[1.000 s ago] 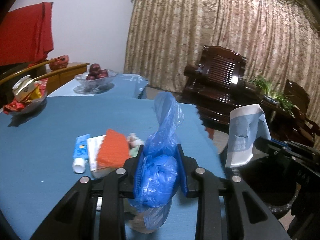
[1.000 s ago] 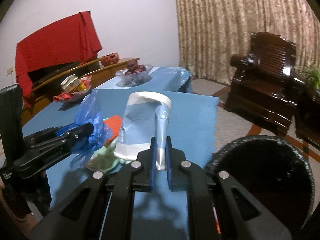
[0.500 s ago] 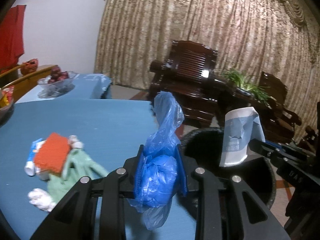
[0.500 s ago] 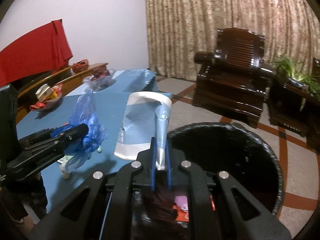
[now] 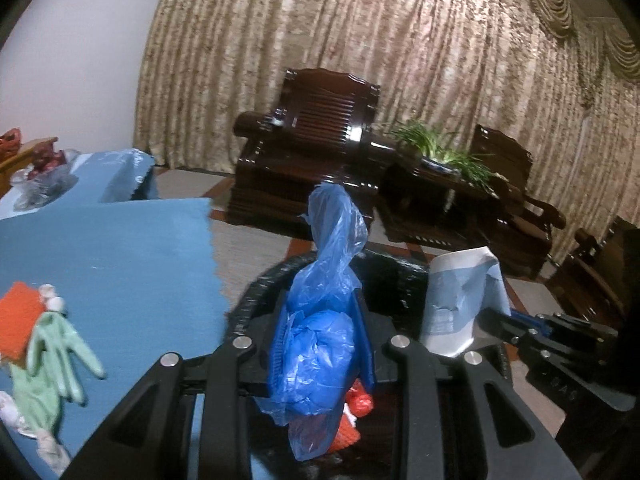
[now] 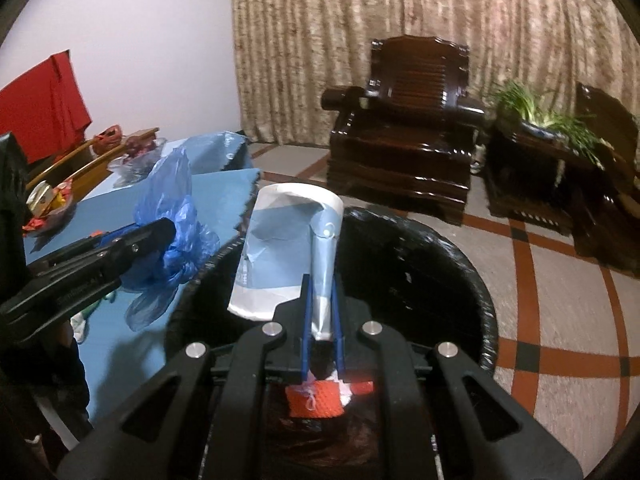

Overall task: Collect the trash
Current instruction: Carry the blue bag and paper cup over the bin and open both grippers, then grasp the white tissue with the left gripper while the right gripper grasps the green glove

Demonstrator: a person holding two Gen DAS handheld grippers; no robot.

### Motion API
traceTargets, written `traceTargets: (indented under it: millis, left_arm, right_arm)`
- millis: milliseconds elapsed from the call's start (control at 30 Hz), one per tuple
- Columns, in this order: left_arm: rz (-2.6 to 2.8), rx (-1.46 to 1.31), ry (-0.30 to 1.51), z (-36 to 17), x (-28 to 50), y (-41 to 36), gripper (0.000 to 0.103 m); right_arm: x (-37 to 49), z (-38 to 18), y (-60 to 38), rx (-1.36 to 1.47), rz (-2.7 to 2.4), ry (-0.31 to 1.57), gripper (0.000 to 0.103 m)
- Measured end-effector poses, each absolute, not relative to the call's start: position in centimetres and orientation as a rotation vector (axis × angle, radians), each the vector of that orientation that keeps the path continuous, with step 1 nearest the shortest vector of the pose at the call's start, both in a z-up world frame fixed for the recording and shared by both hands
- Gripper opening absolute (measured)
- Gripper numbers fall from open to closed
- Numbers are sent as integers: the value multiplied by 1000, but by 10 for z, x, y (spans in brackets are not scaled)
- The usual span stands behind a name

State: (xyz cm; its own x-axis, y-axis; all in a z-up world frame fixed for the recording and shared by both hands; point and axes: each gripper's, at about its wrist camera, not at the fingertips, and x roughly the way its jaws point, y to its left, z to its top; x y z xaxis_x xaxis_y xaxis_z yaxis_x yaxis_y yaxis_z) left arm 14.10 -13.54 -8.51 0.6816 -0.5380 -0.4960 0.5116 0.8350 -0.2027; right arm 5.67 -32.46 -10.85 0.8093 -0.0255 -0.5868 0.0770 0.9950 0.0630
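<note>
Over the round black-lined bin (image 6: 440,264), the left gripper (image 5: 322,344) clamps a crinkly blue plastic bag (image 5: 320,344) while the right gripper (image 6: 322,320) pinches a creased, curled blue-and-white paper pouch (image 6: 288,252) between narrow jaws

Below my fingers the black bin (image 6: 460,264) gapes open, only orange scraps (image 6: 316,400) deep inside. The desk (image 5: 120,248) edge crowds its left rim; bare floor (image 6: 560,360) lies open to the right.
</note>
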Motion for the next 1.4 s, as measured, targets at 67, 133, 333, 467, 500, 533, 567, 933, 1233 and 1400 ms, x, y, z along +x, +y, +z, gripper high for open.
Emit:
traceTargets:
  millis: [67,133,333,467,500,533,567,933,1233,1400]
  left_arm:
    - [-600,-44,580,-89,143,-144,30]
    - [-608,-34,589,-94,145,-152,30]
    - [-620,-21,617,-110,149,-165,30]
    - [-622,-23,634,-119,148,-165,37]
    - [-628,-29,638,-120,148,-164,43]
    - [-630,-35,642,-121,148,-162,48]
    - [-626,-37,642,-121,148,-164,57]
    - [-559,-62,590,-107,146,-122,83]
    - [-386,-54,547,-92,132,-47,86]
    - [-275,-70,543,-89,125,-2,86]
  right_arm:
    - [57,-116,-333,92,-69,642,9]
    - [59,-124,-339,99,-80,659,9]
    - [61,-144,-349,124,-109,703,10]
    - [62,-152,-350,124,-128,738,21]
    - [61,-153,-351,125,-133,741,22]
    - [61,-154,-352,126,-135,743,25]
    - [60,-155,-354,127,-141,746,34]
    - [47,-140,-342,116,-138,672,94]
    - [58,-115,-295,99,-26,606,95]
    - [71,-104,-253,83,65,582,95]
